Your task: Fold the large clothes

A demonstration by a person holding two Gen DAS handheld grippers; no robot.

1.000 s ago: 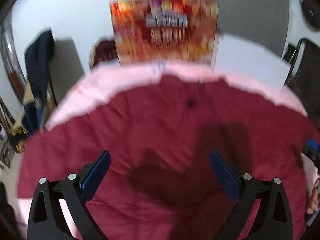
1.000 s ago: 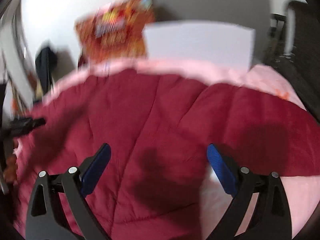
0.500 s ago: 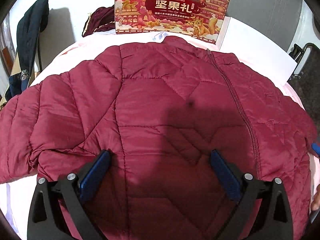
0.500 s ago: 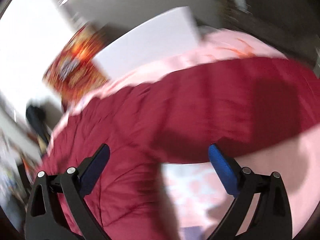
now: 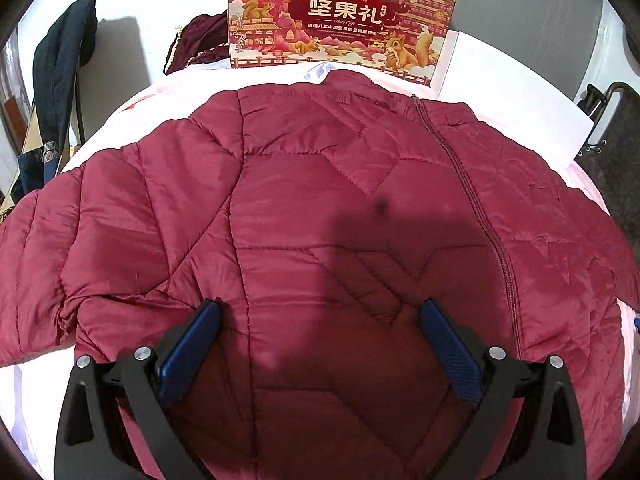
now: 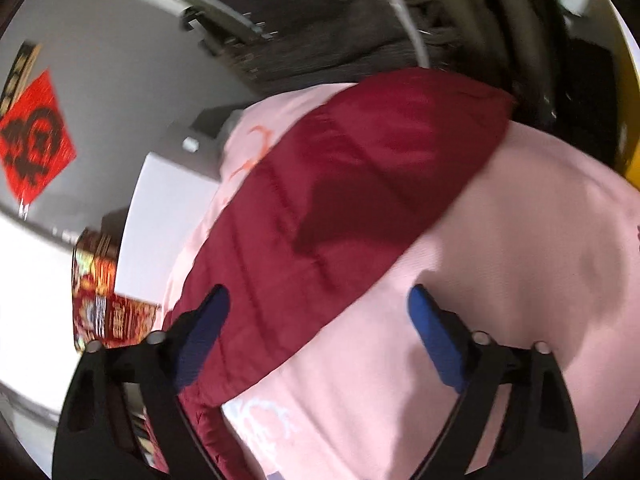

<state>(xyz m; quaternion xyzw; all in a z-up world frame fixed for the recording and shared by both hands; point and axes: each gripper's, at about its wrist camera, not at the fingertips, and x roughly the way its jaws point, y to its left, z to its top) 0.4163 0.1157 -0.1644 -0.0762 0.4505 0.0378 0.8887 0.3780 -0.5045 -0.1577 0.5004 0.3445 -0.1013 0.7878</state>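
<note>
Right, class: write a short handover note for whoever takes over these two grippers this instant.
Left gripper: open, empty, over the lower front of the dark red quilted jacket.
Right gripper: open, empty, over the jacket's sleeve.
Jacket lies spread flat, zipped, on the pink sheet, collar toward the red printed gift box.
Done: laid out.
Left: all folds, probably sleeves first.

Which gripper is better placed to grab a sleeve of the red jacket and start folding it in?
Probably right. The right gripper, open, points along the jacket's outstretched sleeve; the left gripper, also open, faces the jacket's body.
</note>
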